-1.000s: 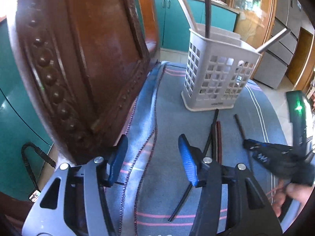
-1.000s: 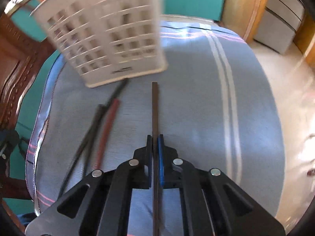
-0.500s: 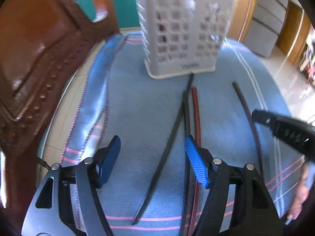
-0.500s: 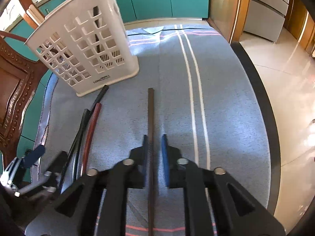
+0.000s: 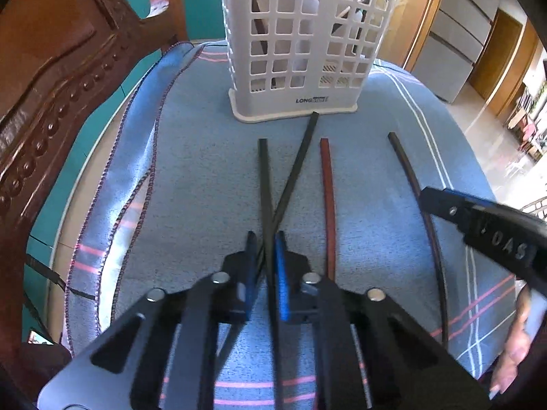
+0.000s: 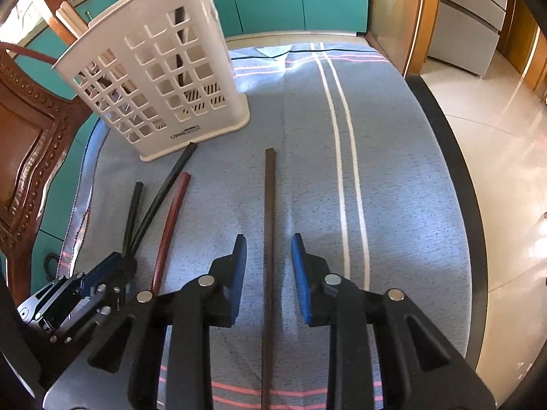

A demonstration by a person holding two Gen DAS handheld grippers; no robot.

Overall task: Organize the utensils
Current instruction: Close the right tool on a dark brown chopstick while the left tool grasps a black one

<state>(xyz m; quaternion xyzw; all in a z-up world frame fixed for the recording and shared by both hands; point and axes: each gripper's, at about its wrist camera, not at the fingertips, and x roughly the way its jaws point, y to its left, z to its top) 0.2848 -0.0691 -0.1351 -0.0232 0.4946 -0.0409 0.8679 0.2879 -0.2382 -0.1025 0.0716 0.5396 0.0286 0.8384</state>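
Landmark: white utensil basket (image 5: 301,44), upright at the far end of the desk (image 6: 393,205) on a blue striped cloth (image 5: 191,177), a few utensils already standing inside. Four chopsticks lie loose on the cloth on the near side of the basket, long axes running roughly from basket toward the grippers. Left gripper (image 5: 266,249): jaws have just closed, now nearly shut around two black chopsticks (image 5: 273,188) right where they cross; whether both are truly pinched or only one is hard to tell from this angle. One black tip lies just beside the basket's base. Red chopstick (image 5: 327,198) lies beside them, untouched. Right gripper (image 6: 268,256): jaws have just been opening, now partly apart, straddling the dark brown chopstick (image 6: 268,212) without pressing it; stick lies flat, pointing at the basket's right. Left hand nearer the next lift, likely.
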